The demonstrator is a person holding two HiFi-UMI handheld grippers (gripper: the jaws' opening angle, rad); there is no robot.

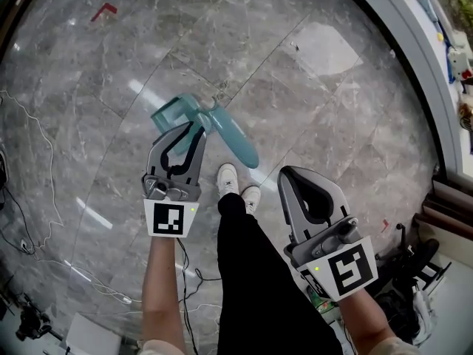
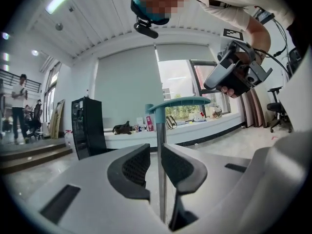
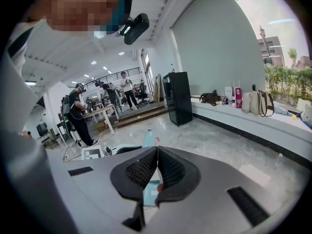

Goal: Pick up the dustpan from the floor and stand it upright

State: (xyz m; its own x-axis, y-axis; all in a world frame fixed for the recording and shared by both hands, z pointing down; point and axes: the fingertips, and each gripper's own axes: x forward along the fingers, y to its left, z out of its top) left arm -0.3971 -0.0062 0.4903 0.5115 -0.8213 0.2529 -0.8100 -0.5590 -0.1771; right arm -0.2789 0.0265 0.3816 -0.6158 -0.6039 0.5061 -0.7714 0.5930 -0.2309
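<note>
The teal dustpan point(image 1: 230, 137) is up off the floor in front of my feet, its pan point(image 1: 174, 114) at the left end. My left gripper point(image 1: 191, 132) is shut on its thin metal pole. In the left gripper view the pole point(image 2: 160, 130) runs straight up between the pads to a teal piece point(image 2: 178, 103) at its top, and my left gripper point(image 2: 157, 154) pinches it. My right gripper point(image 1: 291, 174) hangs to the right of my legs, away from the dustpan. In its own view the right gripper point(image 3: 157, 154) is shut on nothing.
My black trouser legs and white shoes point(image 1: 238, 183) stand between the grippers. Cables point(image 1: 29, 198) trail over the grey marble floor at the left. A red tape mark point(image 1: 104, 11) lies far left. A window ledge point(image 1: 414, 58) curves along the right, with a chair point(image 1: 414, 272) below it.
</note>
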